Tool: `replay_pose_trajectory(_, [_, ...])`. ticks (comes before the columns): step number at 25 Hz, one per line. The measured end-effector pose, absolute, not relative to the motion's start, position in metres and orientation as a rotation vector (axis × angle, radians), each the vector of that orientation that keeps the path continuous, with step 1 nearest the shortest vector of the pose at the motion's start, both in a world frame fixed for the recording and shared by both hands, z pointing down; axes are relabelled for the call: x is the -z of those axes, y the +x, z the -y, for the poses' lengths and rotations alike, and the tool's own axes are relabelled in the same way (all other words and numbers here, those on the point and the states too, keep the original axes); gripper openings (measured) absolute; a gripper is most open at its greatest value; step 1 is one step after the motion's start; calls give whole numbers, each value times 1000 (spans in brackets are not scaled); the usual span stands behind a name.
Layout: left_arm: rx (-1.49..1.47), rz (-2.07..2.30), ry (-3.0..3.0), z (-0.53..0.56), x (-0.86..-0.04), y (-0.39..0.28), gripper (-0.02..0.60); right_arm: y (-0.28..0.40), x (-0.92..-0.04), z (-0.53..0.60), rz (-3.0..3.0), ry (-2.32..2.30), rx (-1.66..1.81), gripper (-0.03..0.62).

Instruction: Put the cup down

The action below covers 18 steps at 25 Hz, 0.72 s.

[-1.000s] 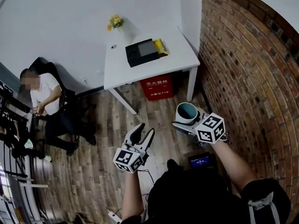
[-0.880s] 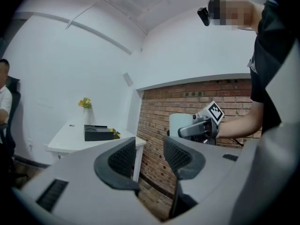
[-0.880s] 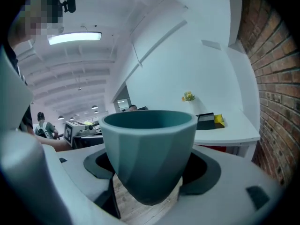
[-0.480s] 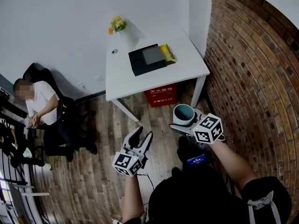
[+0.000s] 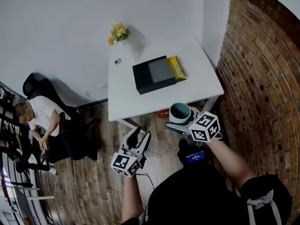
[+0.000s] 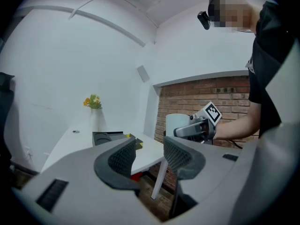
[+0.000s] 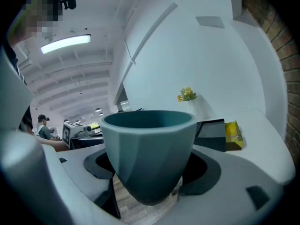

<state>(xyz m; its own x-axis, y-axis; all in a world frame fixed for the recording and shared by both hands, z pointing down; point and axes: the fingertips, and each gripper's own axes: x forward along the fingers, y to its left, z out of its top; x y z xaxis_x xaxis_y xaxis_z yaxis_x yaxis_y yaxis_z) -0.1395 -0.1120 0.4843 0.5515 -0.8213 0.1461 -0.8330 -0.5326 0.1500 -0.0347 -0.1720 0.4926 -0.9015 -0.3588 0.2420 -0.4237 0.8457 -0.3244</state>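
Two grippers: one in each of the person's hands, both in the air over the wooden floor (image 5: 93, 172), on the near side of the table.
Left gripper (image 5: 141, 134): jaws spread apart, nothing between them (only floor and a table leg show through the gap).
Right gripper (image 5: 183, 124): to the right of the left one, jaws pinching the cup low on its body from both sides.
Cup (image 5: 180, 112): upright, teal inside, held aloft; the floor shows below it, and in the head view it sits at the table's near edge, toward the right end.
Table (image 5: 136, 102): white, set against the white far wall, with the brick wall (image 5: 267, 78) at its right.
Black box (image 5: 154, 74): lying on the tabletop, right of the middle.
Yellow object (image 5: 177, 67): touching the box's right side.
Flowers (image 5: 119, 32): yellow and orange, in a white vase at the table's far left corner.
Seated person (image 5: 42, 121): on a dark chair at the left, well apart from the table.
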Motion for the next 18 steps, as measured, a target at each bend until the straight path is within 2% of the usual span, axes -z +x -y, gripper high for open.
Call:
replay_pose_trajectory(9, [-109,1436,2583,246,-464,-143,192,-47,-482,307,2884,537,-595,383])
replay_pose_trajectory(18, [-105,1448,2549,288,-469,-167,192,-80,-488,350,2872,489,-626,383])
